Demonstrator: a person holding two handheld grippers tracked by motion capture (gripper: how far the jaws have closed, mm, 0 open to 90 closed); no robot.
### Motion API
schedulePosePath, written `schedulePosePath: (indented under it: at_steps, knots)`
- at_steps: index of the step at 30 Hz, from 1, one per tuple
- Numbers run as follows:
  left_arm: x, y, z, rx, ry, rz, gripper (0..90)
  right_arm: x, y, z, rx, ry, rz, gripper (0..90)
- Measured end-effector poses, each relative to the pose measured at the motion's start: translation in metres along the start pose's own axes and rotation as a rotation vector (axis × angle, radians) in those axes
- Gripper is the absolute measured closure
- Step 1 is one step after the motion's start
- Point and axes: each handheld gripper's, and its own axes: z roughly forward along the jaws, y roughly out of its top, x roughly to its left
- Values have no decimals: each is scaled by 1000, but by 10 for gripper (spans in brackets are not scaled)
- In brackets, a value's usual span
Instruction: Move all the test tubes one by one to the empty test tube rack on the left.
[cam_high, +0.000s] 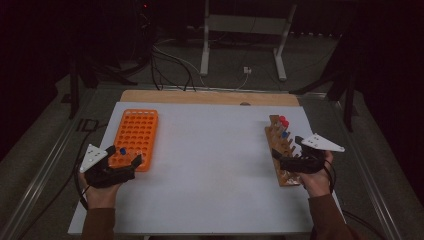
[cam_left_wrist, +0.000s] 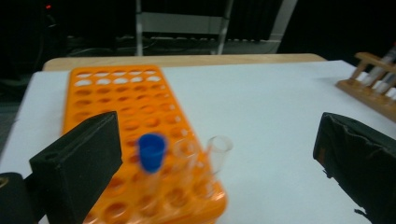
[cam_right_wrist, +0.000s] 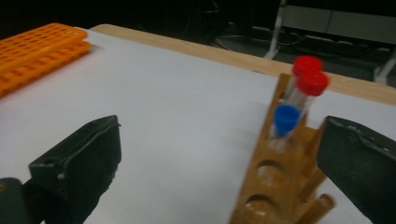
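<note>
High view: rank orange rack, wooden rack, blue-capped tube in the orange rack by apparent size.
1. Orange rack, largest.
2. Wooden rack, about as long but far narrower, partly behind the right hand-held gripper.
3. Blue-capped tube, by far the smallest.

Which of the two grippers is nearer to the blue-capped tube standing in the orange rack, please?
Left. The left gripper sits open at the orange rack's near end, jaws either side of the blue-capped tube. The right gripper is across the table, by the wooden rack.

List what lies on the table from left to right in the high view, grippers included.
Left gripper → orange rack → bare white table surface → wooden rack → right gripper, reaching into the wooden rack from its right.
</note>
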Motion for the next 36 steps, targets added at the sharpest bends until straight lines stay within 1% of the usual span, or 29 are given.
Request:
schedulePosePath:
  at_steps: [3, 5, 7, 9, 11, 13, 14, 15, 16, 17, 19, 20, 22, 23, 25, 29, 31, 36]
  knots:
    - [-11, 4, 5, -8, -17, 21, 5, -9, 4, 4, 14, -24, 2, 20]
    - [-18, 6, 8, -14, -34, 27, 5, -15, 6, 7, 25, -23, 11, 35]
    - [-25, 6, 12, -17, -46, 35, 5, -20, 7, 11, 29, -35, 17, 58]
    - [-32, 4, 16, -25, -62, 35, 5, -25, 8, 15, 35, -33, 35, 94]
    - [-39, 1, 20, -14, -73, 56, 5, -28, 9, 19, 49, -50, 33, 136]
    - [-43, -3, 22, -7, -86, 64, 5, -31, 10, 24, 72, -65, 30, 203]
    - [-45, -4, 23, -5, -88, 67, 5, -32, 10, 26, 84, -81, 29, 257]
    - [-46, -5, 23, -6, -90, 68, 5, -33, 9, 28, 93, -90, 27, 330]
    - [-47, -6, 23, -5, -94, 71, 5, -34, 8, 30, 101, -85, 17, 396]
    - [-48, -6, 23, -6, -94, 71, 5, -35, 8, 32, 107, -93, 7, 450]
    - [-48, -8, 23, -3, -93, 73, 5, -35, 7, 35, 108, -97, -2, 578]
    - [-49, -9, 24, 0, -94, 75, 5, -34, 7, 36, 107, -93, -3, 620]
    - [-49, -11, 25, 7, -90, 78, 5, -34, 7, 38, 103, -86, -11, 676]
    - [-50, -11, 25, 10, -91, 78, 5, -33, 7, 39, 103, -87, -5, 701]
    - [-50, -12, 25, 12, -91, 78, 5, -33, 6, 42, 112, -100, -13, 736]
    - [-51, -13, 26, 15, -91, 76, 5, -34, 3, 48, 138, -109, -13, 751]
    - [-50, -13, 26, 19, -91, 77, 5, -34, 3, 49, 140, -105, -8, 755]
    - [-50, -14, 27, 26, -90, 77, 6, -31, 3, 50, 143, -112, -24, 756]
